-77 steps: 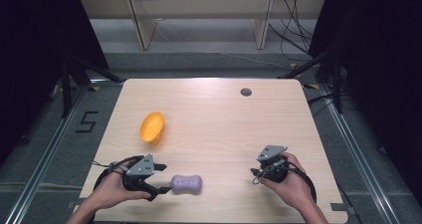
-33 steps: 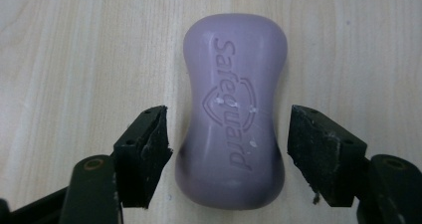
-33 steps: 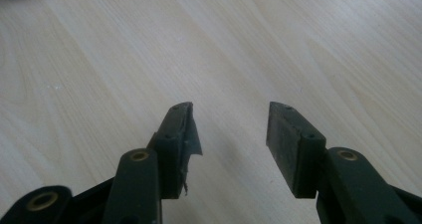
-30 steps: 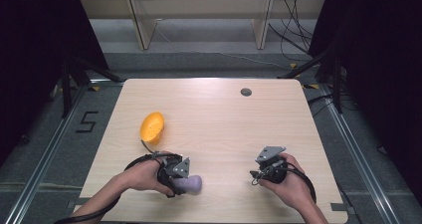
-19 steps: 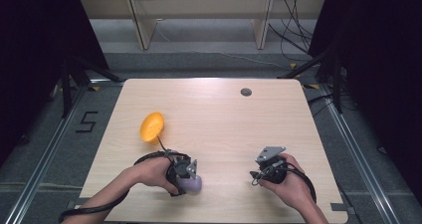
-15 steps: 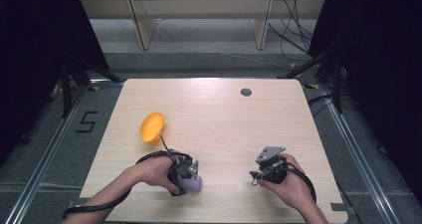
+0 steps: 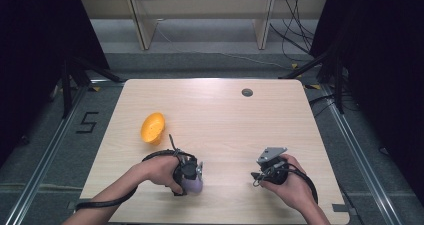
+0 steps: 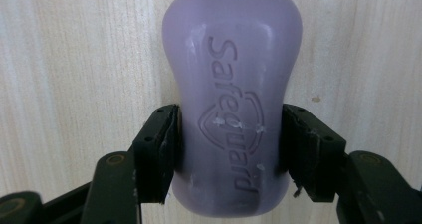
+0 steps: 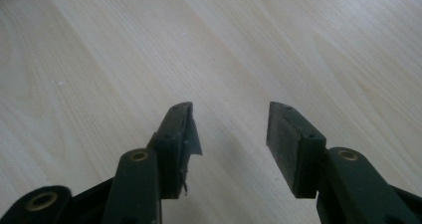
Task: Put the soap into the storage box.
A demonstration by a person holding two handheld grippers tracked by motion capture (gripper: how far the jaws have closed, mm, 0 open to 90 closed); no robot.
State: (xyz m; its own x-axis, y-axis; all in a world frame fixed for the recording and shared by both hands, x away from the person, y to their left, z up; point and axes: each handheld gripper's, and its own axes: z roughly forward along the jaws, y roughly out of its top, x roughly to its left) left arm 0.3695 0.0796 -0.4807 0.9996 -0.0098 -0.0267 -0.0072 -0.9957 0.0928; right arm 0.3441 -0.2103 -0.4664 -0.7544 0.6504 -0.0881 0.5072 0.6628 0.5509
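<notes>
A purple soap bar (image 8: 231, 99) with raised lettering lies on the wooden table (image 7: 225, 115) near its front edge, left of centre. My left gripper (image 8: 229, 149) points down at it from above, both jaws pressed against the bar's narrow waist. In the high view the soap bar (image 7: 193, 186) peeks out under the left gripper (image 7: 189, 172) and the hand. My right gripper (image 7: 259, 175) rests low at the front right, its jaws pointing left. In its own view the right gripper (image 9: 230, 129) stands open over bare wood, nothing between the jaws.
An orange bowl-shaped object (image 7: 152, 127) lies tipped on the table's left side, behind the left hand. A small dark round grommet (image 7: 247, 92) sits near the far edge. Dark floor and rails surround the table.
My left hand has swung right and turned over the soap bar, and its jaws now grip the bar from above. The right gripper has stayed put.
</notes>
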